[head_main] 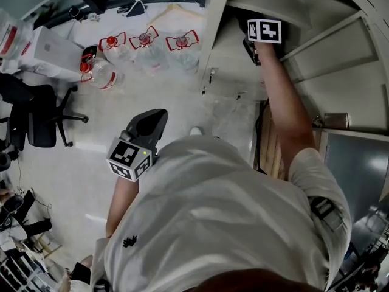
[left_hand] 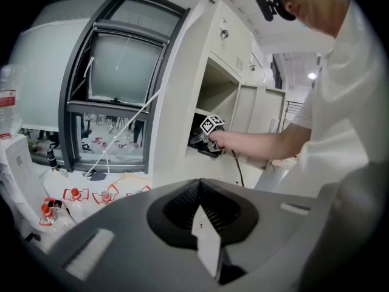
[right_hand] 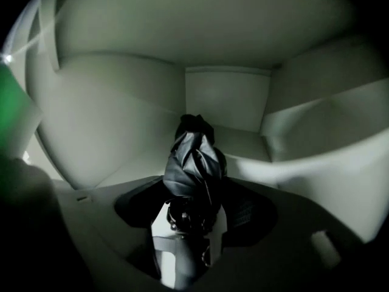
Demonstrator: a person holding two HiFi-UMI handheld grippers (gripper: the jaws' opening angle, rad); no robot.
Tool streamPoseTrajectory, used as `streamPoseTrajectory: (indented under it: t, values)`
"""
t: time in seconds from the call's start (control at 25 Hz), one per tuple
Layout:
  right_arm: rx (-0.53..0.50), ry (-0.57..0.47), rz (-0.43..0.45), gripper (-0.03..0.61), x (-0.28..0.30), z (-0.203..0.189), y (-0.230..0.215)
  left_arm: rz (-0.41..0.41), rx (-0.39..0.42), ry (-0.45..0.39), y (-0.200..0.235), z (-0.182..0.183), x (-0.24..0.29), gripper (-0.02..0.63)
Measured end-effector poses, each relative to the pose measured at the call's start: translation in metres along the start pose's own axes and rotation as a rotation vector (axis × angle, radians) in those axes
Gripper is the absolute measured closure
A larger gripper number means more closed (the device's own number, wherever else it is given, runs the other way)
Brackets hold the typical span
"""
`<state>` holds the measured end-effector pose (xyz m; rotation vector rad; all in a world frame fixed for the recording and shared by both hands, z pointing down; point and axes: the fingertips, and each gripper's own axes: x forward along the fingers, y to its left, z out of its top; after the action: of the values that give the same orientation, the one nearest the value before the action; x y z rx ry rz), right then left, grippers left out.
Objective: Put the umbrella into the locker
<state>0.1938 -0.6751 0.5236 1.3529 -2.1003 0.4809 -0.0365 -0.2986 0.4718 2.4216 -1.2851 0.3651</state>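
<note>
A folded black umbrella point(right_hand: 193, 157) lies on the floor of a pale locker compartment point(right_hand: 226, 105), its tip toward the back wall. My right gripper point(right_hand: 189, 224) reaches into that compartment. Its jaws stand wide apart on either side of the umbrella's handle end, and the pads do not seem to press on it. From the head view, only the right gripper's marker cube point(head_main: 265, 30) and the forearm show at the locker point(head_main: 340, 59) opening. My left gripper point(head_main: 159, 115) hangs back over the floor, jaws together and empty. It faces the locker point(left_hand: 213, 90).
Several water bottles with red labels point(head_main: 146, 41) lie on the floor by the window point(left_hand: 115, 72). A black office chair point(head_main: 36, 117) stands at the left. Locker shelves and a door edge point(head_main: 331, 121) are close on the right.
</note>
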Motion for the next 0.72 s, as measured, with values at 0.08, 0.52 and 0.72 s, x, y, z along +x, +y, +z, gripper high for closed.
streamPoseTrajectory:
  t: [0.08,0.52,0.72]
  values:
    - [0.004,-0.015,-0.009,0.298,-0.007,0.003,0.0,0.0,-0.002,0.0,0.001,-0.002,-0.006,0.558]
    - [0.012,-0.058,-0.057,0.301,-0.06,-0.006,0.006,-0.043,0.019,-0.003,-0.006,-0.013,-0.04,0.558]
    - [0.013,-0.103,-0.079,0.302,-0.092,-0.012,0.012,-0.076,0.039,0.0,-0.012,-0.021,-0.055,0.558]
